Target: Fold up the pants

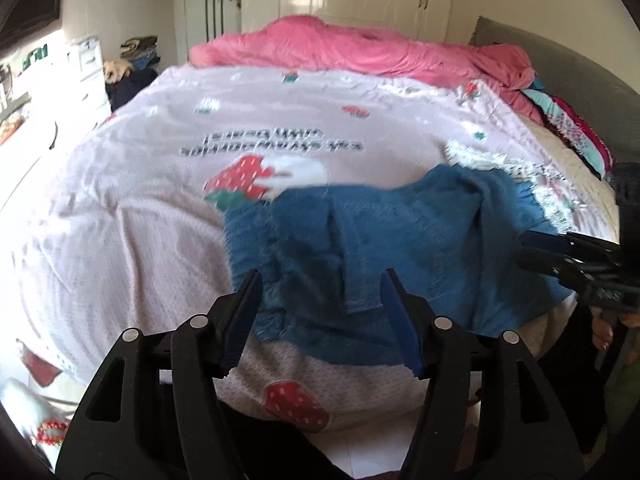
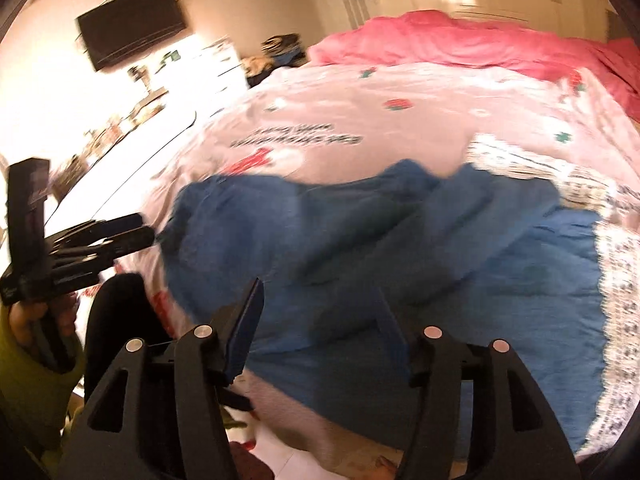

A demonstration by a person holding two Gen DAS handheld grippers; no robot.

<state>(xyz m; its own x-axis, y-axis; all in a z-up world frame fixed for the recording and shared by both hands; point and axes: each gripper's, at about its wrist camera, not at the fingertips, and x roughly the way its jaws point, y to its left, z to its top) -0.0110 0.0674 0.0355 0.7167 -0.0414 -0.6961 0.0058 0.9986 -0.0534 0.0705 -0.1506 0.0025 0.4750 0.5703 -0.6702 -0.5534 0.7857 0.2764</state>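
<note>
Two grippers are mine to steer here, and both have their jaws apart with nothing pinched. The left gripper [image 1: 320,320] hangs over the near edge of the blue pants [image 1: 380,236], which lie rumpled on the pale strawberry bedspread [image 1: 140,200], from the centre toward four o'clock in the left wrist view. The right gripper [image 2: 316,332] hangs above the same cloth, which fills the centre and four o'clock of its own view, motion-blurred. I judge the fold unfinished: the fabric is bunched into ridges, not flat. My worry is that a grab now could catch a ridge or several layers at once and drag the pile crooked. The white patterned cloth [image 2: 540,172] at two o'clock touches the pants and could get snagged too.
</note>
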